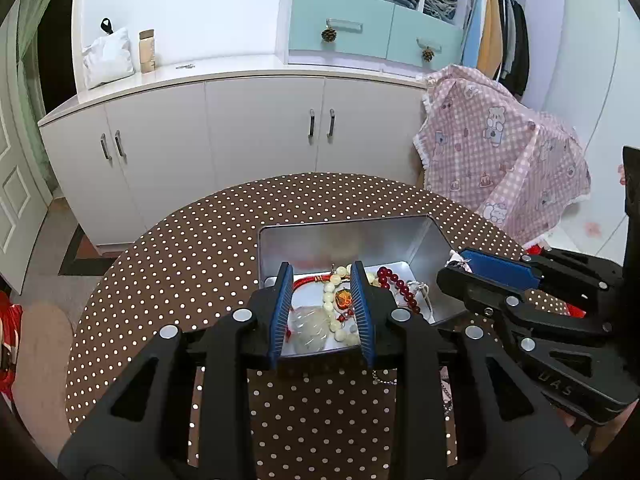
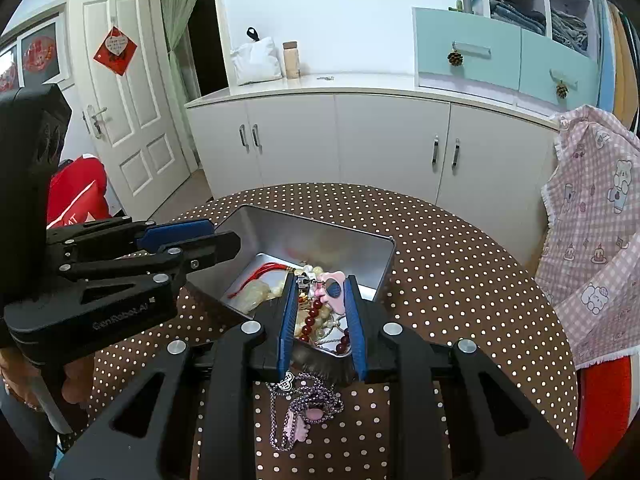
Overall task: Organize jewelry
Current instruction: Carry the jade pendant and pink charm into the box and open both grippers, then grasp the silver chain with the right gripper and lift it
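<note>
An open silver tin [image 1: 340, 227] [image 2: 320, 222] sits on the dotted table. In it lie cream beads [image 1: 329, 300], a dark red bead bracelet [image 1: 394, 280] [image 2: 310, 320], a red cord [image 1: 307, 282] [image 2: 268, 270] and an amber pendant [image 1: 344, 298]. My left gripper [image 1: 322, 268] [image 2: 224, 240] hovers over the tin's near edge, jaws apart with nothing between them. My right gripper [image 2: 321, 280] [image 1: 452, 268] is at the tin's other side, shut on a pink heart charm [image 2: 334, 290] with a metal clasp. A silver and purple chain [image 2: 304, 400] lies on the table under it.
The round table [image 1: 192, 264] has a brown cloth with white dots. White cabinets [image 1: 248, 128] stand behind it. A pink checked cloth [image 1: 500, 152] hangs at the right, and a red bag [image 2: 80, 192] is on the floor. A hand [image 2: 76, 384] holds the left gripper.
</note>
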### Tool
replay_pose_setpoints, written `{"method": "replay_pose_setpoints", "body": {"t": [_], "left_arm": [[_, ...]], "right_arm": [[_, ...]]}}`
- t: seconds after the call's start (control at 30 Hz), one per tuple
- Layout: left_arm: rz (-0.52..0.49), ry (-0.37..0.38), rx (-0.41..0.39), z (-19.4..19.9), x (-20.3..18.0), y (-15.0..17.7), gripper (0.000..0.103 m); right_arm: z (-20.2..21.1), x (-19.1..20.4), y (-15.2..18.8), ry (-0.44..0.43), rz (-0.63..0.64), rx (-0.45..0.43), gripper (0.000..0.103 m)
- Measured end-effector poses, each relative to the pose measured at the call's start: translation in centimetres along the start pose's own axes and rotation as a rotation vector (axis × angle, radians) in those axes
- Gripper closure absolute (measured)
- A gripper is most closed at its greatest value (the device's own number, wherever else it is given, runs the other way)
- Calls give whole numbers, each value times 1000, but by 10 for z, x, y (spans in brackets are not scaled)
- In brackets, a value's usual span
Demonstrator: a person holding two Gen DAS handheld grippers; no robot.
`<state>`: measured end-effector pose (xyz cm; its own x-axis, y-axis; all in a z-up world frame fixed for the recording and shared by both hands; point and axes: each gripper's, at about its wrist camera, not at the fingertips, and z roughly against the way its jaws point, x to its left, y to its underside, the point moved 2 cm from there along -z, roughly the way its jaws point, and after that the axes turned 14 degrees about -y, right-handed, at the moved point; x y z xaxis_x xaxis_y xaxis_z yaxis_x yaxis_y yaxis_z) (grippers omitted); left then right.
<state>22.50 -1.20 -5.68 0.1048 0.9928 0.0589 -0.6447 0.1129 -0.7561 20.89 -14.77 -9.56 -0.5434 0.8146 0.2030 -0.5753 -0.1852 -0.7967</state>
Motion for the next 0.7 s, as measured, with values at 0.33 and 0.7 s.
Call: {"method": "replay_pose_setpoints", "body": {"t": [0.33, 0.7], "left_arm": [[28, -40, -52, 21, 9, 1, 34], [-41, -43, -69, 53, -3, 27, 34]], "right_arm": [[7, -1, 2, 7, -15, -14, 72], [46, -8, 36, 24, -20, -10, 68]]}}
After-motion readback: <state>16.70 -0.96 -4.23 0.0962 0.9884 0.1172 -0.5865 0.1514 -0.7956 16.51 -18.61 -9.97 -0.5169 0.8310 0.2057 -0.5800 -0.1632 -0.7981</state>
